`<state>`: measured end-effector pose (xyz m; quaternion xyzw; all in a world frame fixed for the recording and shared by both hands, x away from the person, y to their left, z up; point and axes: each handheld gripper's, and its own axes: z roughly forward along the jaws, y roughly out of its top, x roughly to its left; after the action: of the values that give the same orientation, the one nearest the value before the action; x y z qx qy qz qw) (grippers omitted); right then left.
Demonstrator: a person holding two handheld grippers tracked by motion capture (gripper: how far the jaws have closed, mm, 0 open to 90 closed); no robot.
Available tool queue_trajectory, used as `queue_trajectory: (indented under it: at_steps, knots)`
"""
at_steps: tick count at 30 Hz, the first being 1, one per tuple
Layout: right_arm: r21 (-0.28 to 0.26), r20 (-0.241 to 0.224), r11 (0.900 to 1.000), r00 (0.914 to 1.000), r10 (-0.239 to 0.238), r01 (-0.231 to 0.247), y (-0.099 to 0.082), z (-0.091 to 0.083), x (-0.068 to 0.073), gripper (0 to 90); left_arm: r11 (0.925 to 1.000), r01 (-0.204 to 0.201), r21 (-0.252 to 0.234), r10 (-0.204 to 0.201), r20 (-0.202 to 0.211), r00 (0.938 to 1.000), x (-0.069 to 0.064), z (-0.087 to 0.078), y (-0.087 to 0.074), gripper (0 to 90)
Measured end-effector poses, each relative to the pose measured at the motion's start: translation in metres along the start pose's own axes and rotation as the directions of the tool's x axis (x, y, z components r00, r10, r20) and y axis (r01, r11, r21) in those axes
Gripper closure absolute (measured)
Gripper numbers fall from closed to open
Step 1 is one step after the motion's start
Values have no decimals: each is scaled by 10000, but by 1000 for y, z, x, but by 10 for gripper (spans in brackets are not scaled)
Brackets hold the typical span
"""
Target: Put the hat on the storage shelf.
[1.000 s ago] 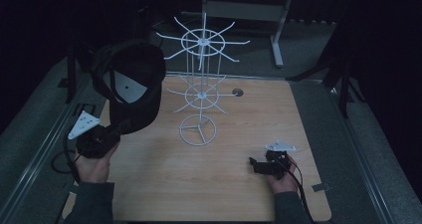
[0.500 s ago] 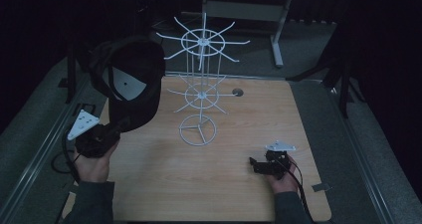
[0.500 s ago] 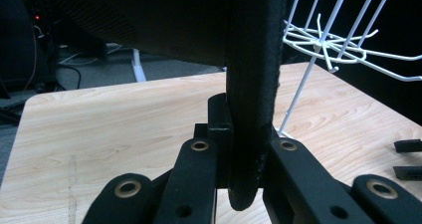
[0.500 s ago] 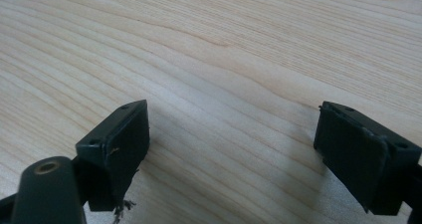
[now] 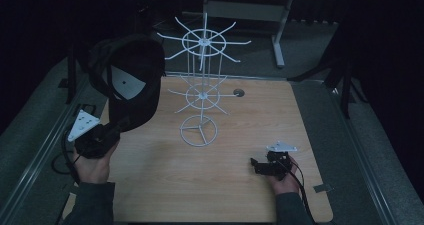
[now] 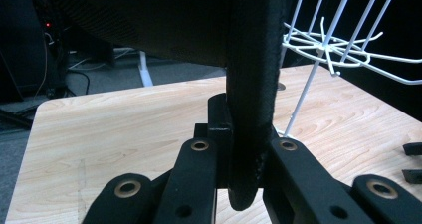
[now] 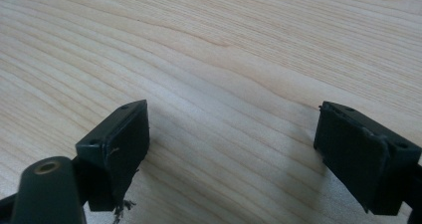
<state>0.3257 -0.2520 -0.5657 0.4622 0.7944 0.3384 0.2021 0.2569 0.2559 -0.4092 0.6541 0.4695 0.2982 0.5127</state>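
A black cap (image 5: 131, 82) with a white label inside hangs raised over the table's left side, its hollow turned toward the camera. My left gripper (image 5: 112, 135) is shut on the cap's brim; in the left gripper view that brim (image 6: 250, 94) stands on edge between the two jaws. A white wire rack (image 5: 201, 92) with two tiers of hooks stands upright at the table's middle, just right of the cap. My right gripper (image 5: 256, 166) rests low near the front right of the table, and in the right gripper view it (image 7: 231, 144) is open over bare wood.
The wooden table (image 5: 235, 195) has a small round grommet (image 5: 239, 92) behind the rack. A dark metal rail runs along the left edge (image 5: 47, 145). Grey floor and a desk leg (image 5: 280, 40) lie beyond the far edge.
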Motion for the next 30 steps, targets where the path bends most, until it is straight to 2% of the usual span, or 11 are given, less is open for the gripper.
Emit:
queue_trajectory:
  at_steps: [30]
  knots:
    - [2,1,10000,10000,2,-2,0,0,0,139,9990,-408,-187,401,-350,9986,-8,-4,8,867]
